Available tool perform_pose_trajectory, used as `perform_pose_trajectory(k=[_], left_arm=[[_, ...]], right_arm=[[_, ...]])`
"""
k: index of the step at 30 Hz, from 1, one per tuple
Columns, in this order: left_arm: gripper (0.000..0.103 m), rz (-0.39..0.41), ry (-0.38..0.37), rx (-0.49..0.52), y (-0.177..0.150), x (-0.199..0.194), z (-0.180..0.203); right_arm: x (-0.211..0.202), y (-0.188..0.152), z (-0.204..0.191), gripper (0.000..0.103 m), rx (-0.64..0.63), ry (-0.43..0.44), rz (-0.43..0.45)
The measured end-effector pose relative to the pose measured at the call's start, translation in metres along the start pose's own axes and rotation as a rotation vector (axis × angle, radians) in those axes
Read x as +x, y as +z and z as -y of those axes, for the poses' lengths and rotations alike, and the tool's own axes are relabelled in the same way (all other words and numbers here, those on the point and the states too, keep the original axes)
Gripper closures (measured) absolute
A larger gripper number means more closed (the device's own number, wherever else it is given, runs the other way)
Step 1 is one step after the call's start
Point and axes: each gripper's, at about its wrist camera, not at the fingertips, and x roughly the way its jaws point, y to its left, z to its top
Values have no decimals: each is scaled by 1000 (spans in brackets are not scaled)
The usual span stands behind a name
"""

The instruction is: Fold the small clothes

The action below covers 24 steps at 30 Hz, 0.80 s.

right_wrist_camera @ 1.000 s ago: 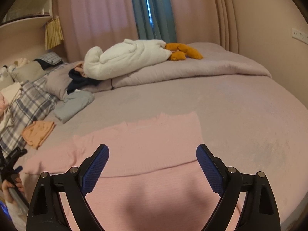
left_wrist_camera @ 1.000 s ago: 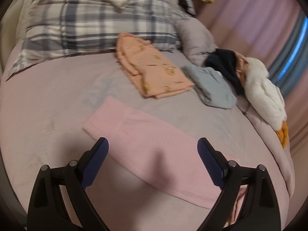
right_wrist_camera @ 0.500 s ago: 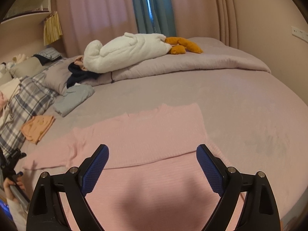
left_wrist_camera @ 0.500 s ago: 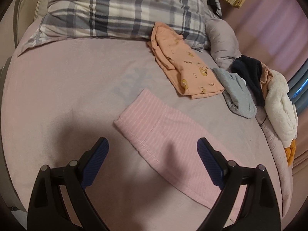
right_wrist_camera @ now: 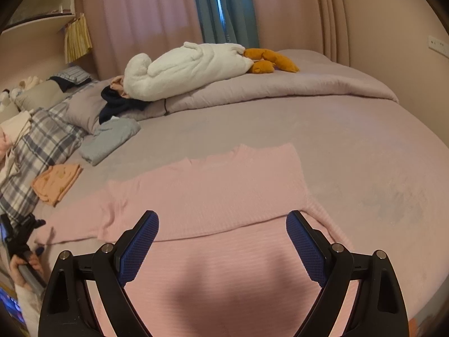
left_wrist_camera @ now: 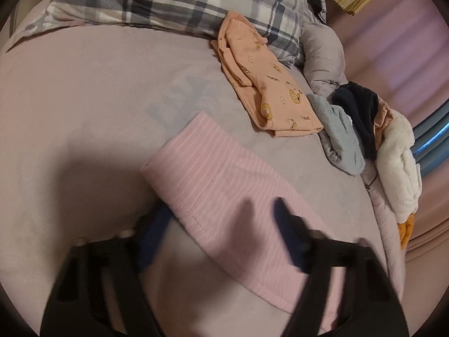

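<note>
Two grippers over a mauve-grey bed sheet [right_wrist_camera: 350, 151], both black-framed w/ blue ribbed pads. Left gripper [left_wrist_camera: 221, 216] is blurred, jaws closing; the cuff end of the pink ribbed knit sweater's sleeve [left_wrist_camera: 213, 188] lies between the pads. Left pad sits at the sleeve's near edge, right pad over the fabric; can't tell whether either presses it yet, so no firm grip seen. Right gripper [right_wrist_camera: 221, 224] hangs w/ jaws wide apart, nothing clamped, above the pink ribbed knit sweater [right_wrist_camera: 219, 196], which is spread flat on the sheet w/ its lower part folded over toward the camera. Sleeve stretches out to the left in the right wrist view, toward a hand [right_wrist_camera: 23, 266] at the frame edge.

Beyond the sleeve, left wrist view: folded peach top w/ cartoon bear print [left_wrist_camera: 269, 92], its far end touching a grey-and-white plaid pillow [left_wrist_camera: 168, 0]. Just beside the peach top, a folded light grey-blue garment [left_wrist_camera: 339, 137]; next to that a dark navy garment [left_wrist_camera: 356, 106], crumpled against a mauve quilt roll [right_wrist_camera: 280, 84]. White fluffy plush toy w/ orange feet [right_wrist_camera: 190, 67] lies on the quilt. Pink curtains [right_wrist_camera: 146, 8] and a teal curtain [right_wrist_camera: 227, 5] behind the bed.
</note>
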Motion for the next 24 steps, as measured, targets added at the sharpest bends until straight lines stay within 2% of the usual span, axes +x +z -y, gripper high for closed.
perform_pose_trajectory(k=[2,5,7,10,17,24], left_arm=[[99,16,1,-9,0,2,-1],[101,20,-6,14,-2,0,3],[101,68,-13,61,-4,-11,15],[101,117,-66,123,-8,-30,32],[101,132,-213,223,-28,-65,67],[101,93,-335,374,-63,-75,112]], right_arm=[[0,0,-1,11,-3,7,3],[-1,-1,-1,11,-3,13,3],[-1,-1,0,11,0,10,4],[-3,0,2,11,7,8,8],[-7,1,3,11,20,4,22],[-9,0,5,11,36,5,27]])
